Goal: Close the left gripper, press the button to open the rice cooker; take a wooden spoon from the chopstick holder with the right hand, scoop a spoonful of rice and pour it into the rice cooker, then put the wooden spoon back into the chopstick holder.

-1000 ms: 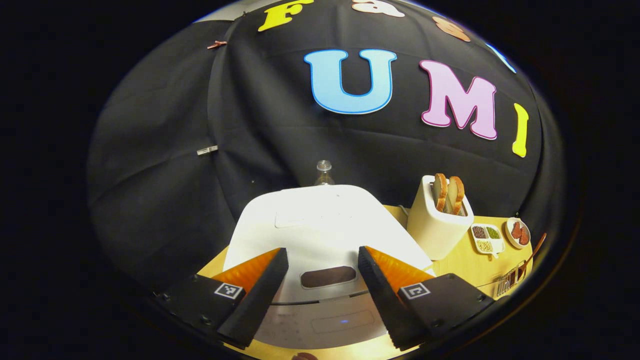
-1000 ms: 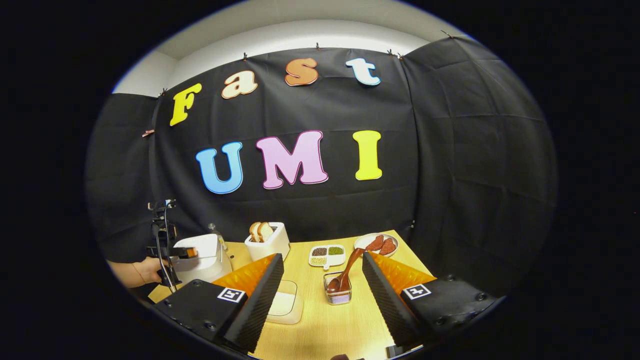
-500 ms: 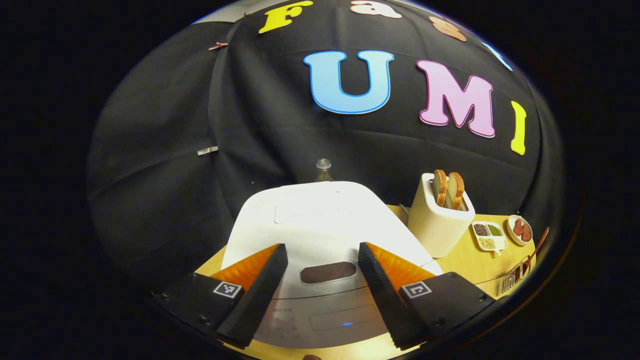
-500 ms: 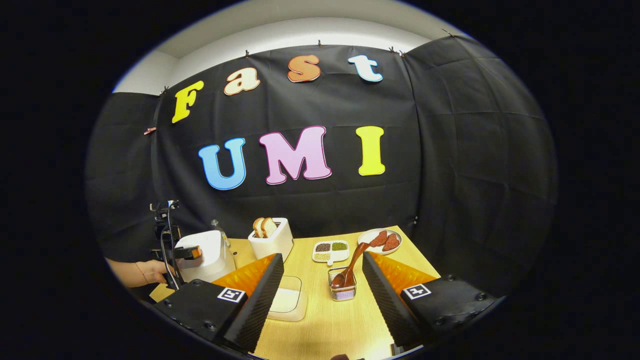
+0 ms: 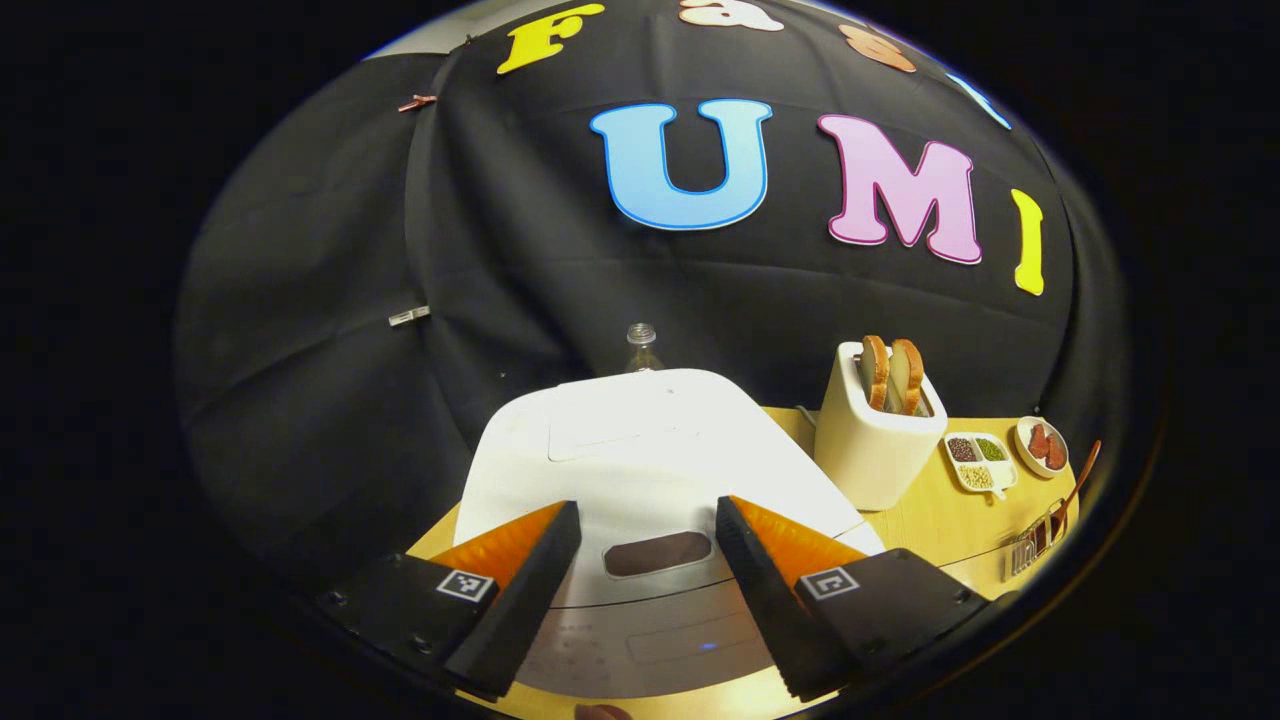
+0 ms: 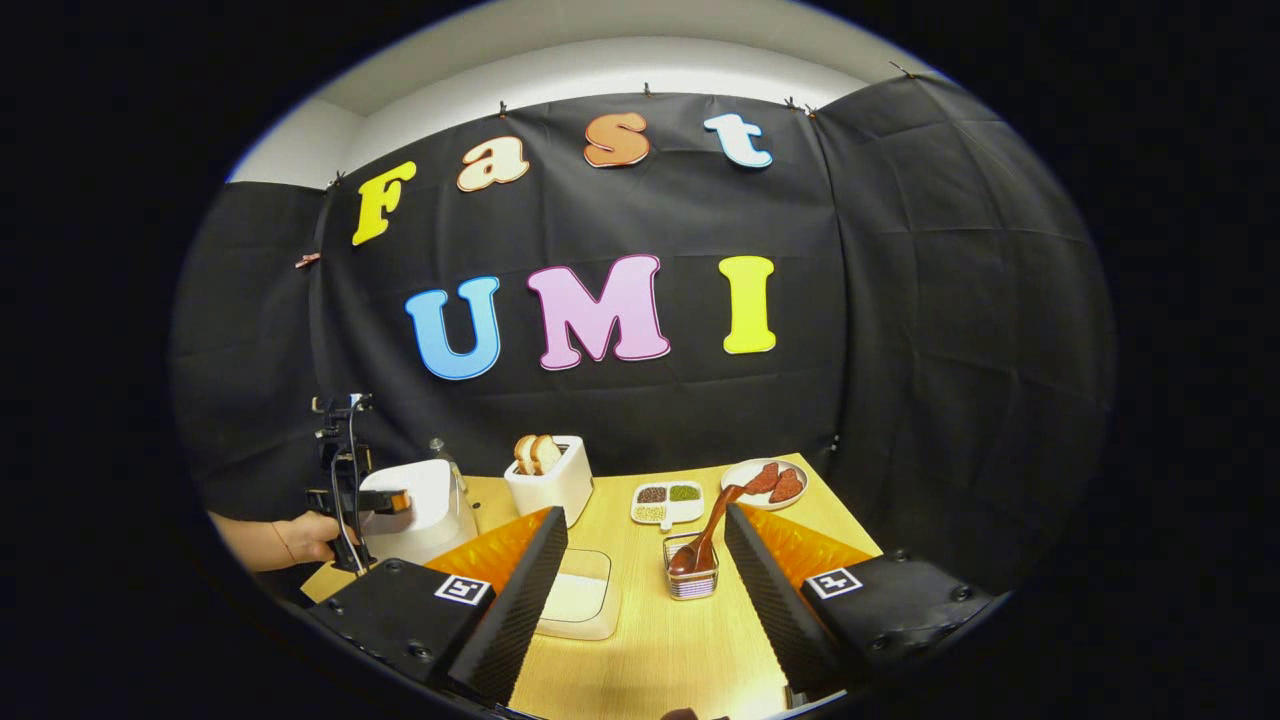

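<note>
Barely started, judging from how things lie. Rice cooker (image 5: 640,460) with lid down, white and closed, sitting at the left end of the table (image 6: 660,640). Left gripper (image 5: 648,540) spread wide, jaws well apart, poised just above the front of the lid with the dark oblong button (image 5: 657,552) between the fingers and a little beyond them; not yet pressed together, so the very first step looks undone. Right gripper (image 6: 645,560) likewise spread, holding nothing, hovering over the near edge of the table. Wooden spoon (image 6: 708,530) untouched, standing bowl-down in the clear chopstick holder (image 6: 691,578), handle leaning up and to the right. Left to do, by this reading: close the left jaws, press the button, raise the lid, take the spoon, scoop, pour, return the spoon.

In the left gripper view: close look at the lid, the button and a control panel with a small blue light (image 5: 707,647) on the cooker's front; a bottle neck (image 5: 641,345) behind the cooker; toaster (image 5: 880,425) with two slices of bread to the right.

In the right gripper view: a shallow square tray of rice (image 6: 580,600) just beside the left finger, partly hidden by it; the holder squarely ahead between the fingers; a divided dish of beans (image 6: 668,502) and a plate of red slices (image 6: 765,482) farther back. Also there, far left, a hand (image 6: 300,535) holding the other gripper over the cooker.
</note>
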Demonstrator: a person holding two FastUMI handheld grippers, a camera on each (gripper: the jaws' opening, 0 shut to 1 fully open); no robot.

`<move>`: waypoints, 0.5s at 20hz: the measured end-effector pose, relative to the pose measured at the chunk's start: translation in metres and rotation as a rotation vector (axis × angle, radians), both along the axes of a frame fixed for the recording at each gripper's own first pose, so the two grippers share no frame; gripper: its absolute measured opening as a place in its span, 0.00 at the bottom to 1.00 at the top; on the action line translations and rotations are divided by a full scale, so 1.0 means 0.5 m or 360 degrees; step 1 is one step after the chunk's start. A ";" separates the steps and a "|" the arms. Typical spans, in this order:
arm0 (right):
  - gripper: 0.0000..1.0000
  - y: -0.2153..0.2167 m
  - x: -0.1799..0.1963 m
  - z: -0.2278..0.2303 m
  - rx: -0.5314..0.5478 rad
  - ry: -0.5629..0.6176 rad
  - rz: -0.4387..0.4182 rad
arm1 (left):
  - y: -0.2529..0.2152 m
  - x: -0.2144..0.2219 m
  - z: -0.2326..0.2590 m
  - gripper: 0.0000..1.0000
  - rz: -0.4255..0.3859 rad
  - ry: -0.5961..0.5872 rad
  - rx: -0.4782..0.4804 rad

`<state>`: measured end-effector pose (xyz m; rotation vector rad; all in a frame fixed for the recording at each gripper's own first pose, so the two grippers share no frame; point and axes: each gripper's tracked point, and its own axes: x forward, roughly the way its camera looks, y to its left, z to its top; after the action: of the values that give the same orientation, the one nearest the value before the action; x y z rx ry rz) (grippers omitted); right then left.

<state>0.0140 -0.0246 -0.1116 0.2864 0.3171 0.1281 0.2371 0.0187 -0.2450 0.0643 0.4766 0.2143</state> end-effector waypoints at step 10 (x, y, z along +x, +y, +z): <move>0.98 0.024 0.020 0.021 -0.0037 -0.0051 0.0022 | -0.016 -0.044 0.146 0.96 -0.0168 -0.0371 -0.0080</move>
<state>0.0239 -0.0125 -0.1013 0.2589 0.2887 0.1426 0.2153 0.0105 -0.1719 0.0150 0.2456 0.1046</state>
